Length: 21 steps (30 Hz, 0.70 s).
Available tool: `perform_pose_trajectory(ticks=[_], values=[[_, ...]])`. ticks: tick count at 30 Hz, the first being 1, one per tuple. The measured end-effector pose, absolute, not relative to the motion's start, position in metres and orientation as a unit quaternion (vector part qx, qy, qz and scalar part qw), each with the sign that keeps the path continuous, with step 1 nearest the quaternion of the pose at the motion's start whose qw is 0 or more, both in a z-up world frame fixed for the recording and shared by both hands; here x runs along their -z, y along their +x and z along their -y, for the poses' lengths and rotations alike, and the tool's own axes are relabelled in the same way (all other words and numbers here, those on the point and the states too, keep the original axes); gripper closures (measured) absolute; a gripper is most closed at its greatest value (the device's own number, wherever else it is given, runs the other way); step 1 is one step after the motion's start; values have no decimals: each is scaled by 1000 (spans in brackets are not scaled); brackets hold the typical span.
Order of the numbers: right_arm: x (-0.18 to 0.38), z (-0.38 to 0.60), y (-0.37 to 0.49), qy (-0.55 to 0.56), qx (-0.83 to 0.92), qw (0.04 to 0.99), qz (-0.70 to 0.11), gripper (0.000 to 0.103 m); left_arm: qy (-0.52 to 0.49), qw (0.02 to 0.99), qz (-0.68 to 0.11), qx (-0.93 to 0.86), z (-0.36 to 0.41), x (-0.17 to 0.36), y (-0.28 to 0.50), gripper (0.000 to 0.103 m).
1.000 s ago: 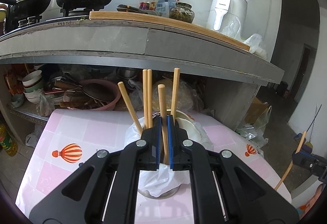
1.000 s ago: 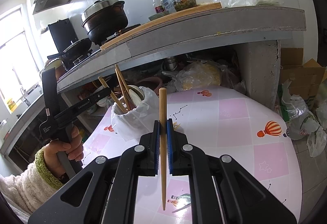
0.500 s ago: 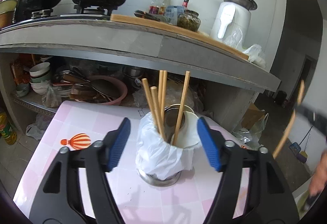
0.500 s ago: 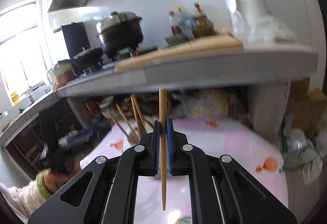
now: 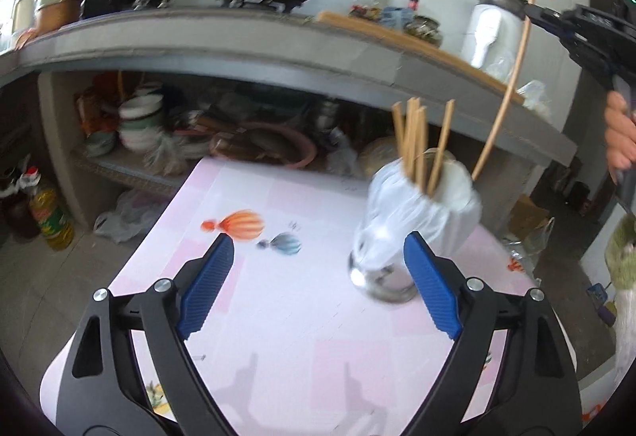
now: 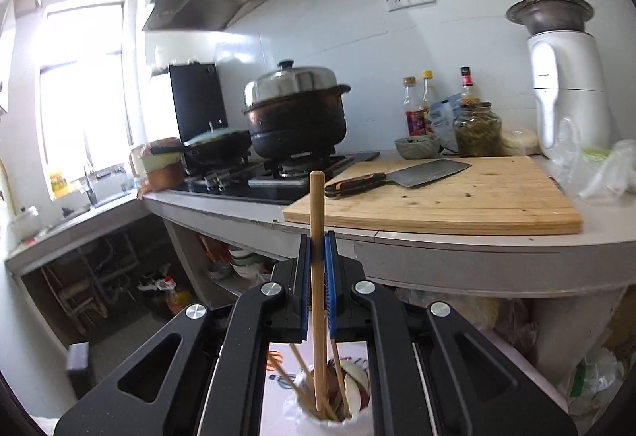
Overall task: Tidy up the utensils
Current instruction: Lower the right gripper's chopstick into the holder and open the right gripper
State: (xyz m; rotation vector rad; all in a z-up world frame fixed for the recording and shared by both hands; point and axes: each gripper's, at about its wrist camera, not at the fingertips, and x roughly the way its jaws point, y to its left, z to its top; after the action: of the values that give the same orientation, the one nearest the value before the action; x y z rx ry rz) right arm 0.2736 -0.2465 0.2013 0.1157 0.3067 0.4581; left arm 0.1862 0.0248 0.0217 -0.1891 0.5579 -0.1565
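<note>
A steel utensil holder (image 5: 413, 225) lined with a white bag stands on the pink table (image 5: 302, 336), with several wooden chopsticks (image 5: 413, 141) upright in it. My left gripper (image 5: 320, 289) hovers low over the table to the holder's left; its jaws are opening and nothing is between them. My right gripper (image 6: 317, 242) is shut on one chopstick (image 6: 318, 289), held upright with its lower tip over the holder's mouth (image 6: 349, 392). The left wrist view shows that right gripper (image 5: 532, 9) high at the right, with its chopstick (image 5: 503, 94) slanting down towards the holder's rim.
Behind the table runs a grey counter (image 6: 457, 261) with a gas stove, a black pot (image 6: 296, 117), a cutting board (image 6: 457, 197) bearing a cleaver (image 6: 401, 177), bottles, a jar and a white appliance (image 6: 564, 94). Bowls (image 5: 137, 125) fill the shelf beneath. An oil bottle (image 5: 49, 217) stands on the floor.
My left gripper let go of a chopstick in the holder, opened wide and drew back to the left. My right gripper rose with its chopstick to above the holder.
</note>
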Motion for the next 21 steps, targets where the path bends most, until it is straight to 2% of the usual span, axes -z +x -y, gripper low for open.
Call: perform_pose_trajectory(ticks=[8, 21], values=[[-156, 215, 317, 29, -216, 955, -201, 96, -106, 948, -296, 52, -49, 1, 176, 20], [-90, 193, 319, -50, -203, 942, -261, 96, -104, 948, -296, 52, -49, 4, 175, 19]])
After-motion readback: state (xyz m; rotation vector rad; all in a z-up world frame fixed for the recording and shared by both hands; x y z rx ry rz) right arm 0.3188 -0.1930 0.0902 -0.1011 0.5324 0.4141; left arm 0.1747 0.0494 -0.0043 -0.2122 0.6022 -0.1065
